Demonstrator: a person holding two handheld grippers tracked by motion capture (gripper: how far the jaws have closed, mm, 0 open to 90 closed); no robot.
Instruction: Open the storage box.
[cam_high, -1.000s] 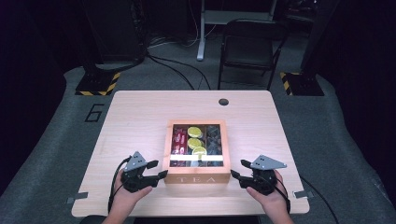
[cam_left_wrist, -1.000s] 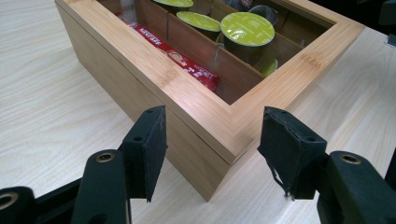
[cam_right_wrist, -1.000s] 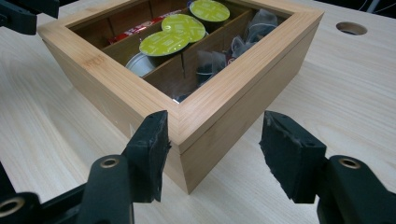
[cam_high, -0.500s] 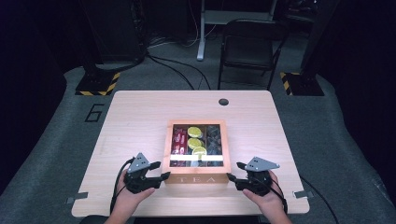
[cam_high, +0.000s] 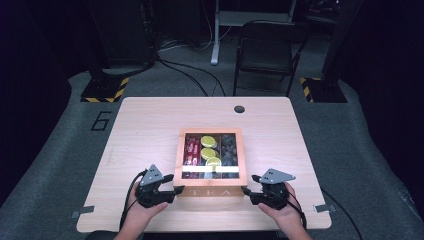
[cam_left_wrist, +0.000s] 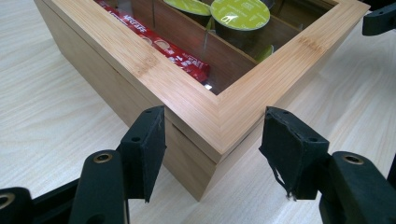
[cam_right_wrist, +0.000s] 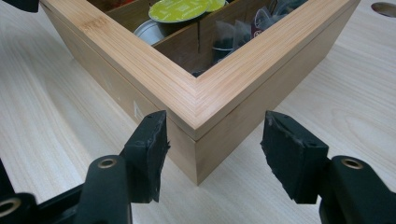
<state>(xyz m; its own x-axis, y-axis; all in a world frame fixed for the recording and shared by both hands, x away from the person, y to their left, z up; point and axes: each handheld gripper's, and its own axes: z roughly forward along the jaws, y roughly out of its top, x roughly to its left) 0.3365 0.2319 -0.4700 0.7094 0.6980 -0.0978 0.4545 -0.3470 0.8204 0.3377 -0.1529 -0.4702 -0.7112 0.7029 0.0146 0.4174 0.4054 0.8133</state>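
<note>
Both grippers' jaws straddle tea box (cam_high: 210, 160) near corners, w/ gaps.

A pale wooden desk (cam_high: 150, 130) has a round hole (cam_high: 239, 109) near its far edge. Behind it stands a black folding chair (cam_high: 267, 50) (on grey floor (cam_high: 60, 165), with cables (cam_high: 185, 75)).

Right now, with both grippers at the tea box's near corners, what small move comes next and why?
Probably close both grippers on the lid corners: the left gripper and right gripper each straddle a corner of the tea box, jaws open, lid still down.
</note>
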